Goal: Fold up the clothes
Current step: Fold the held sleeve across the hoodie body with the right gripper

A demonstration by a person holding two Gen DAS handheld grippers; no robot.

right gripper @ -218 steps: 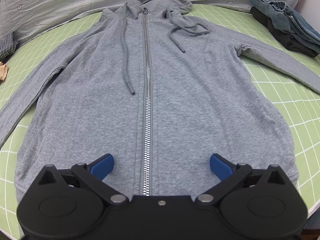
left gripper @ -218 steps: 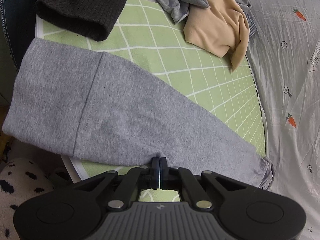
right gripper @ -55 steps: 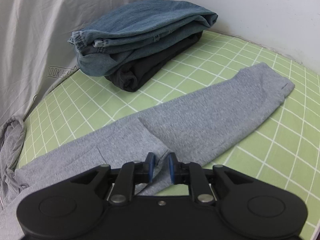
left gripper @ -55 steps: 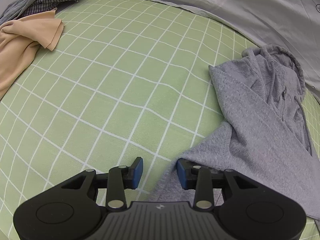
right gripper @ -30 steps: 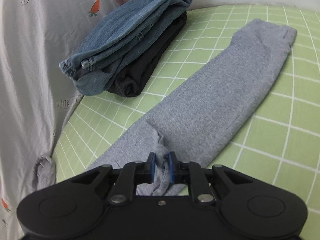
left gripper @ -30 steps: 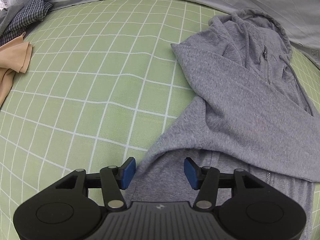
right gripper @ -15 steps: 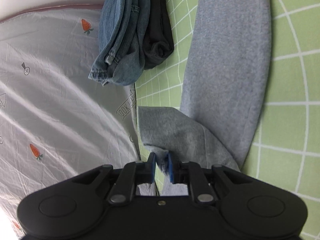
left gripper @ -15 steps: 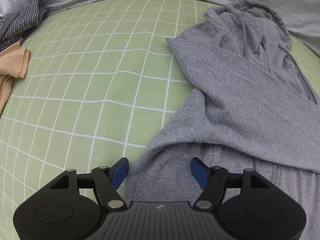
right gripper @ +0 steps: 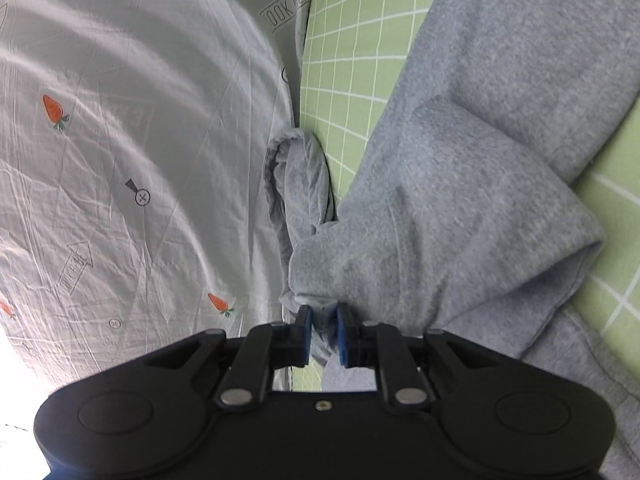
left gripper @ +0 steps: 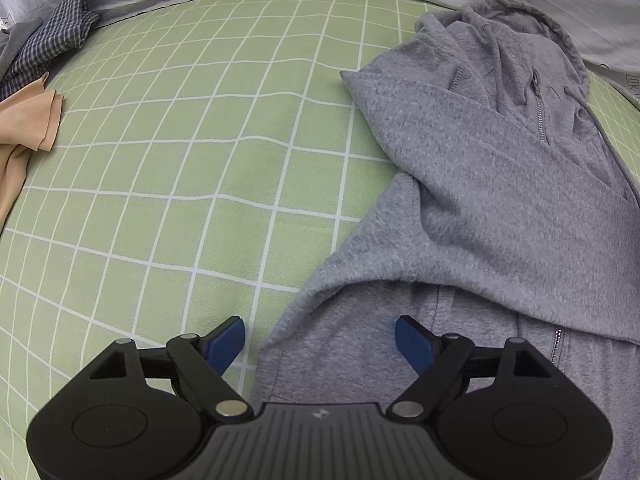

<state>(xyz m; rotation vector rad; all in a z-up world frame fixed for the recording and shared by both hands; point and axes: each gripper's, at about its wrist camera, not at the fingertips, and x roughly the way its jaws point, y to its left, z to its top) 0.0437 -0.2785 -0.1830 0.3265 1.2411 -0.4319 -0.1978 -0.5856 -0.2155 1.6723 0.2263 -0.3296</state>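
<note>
Green cloth with a white grid [left gripper: 192, 184] covers the work surface, and a pale grey sheet printed with small carrots [right gripper: 132, 152] borders its far edge. At the left edge of the left wrist view lie a tan garment [left gripper: 24, 120] and a blue checked one [left gripper: 48, 44], well apart from the grey zip hoodie [left gripper: 500, 184] spread at the right. One sleeve is folded across the hoodie's chest, its hood toward the sheet.

The left gripper [left gripper: 320, 340] hangs over the hoodie's lower side edge, its jaws opening wide; fabric lies beneath the gap, but the blue pads [left gripper: 228, 340] press on nothing.

The right gripper [right gripper: 323, 334] is nearly closed, its blue pads [right gripper: 343, 336] pinching a bunched fold of the hoodie's grey fabric. The lifted cloth drapes back over the rest of the garment, beside the hood [right gripper: 298, 184] at the sheet's border.
</note>
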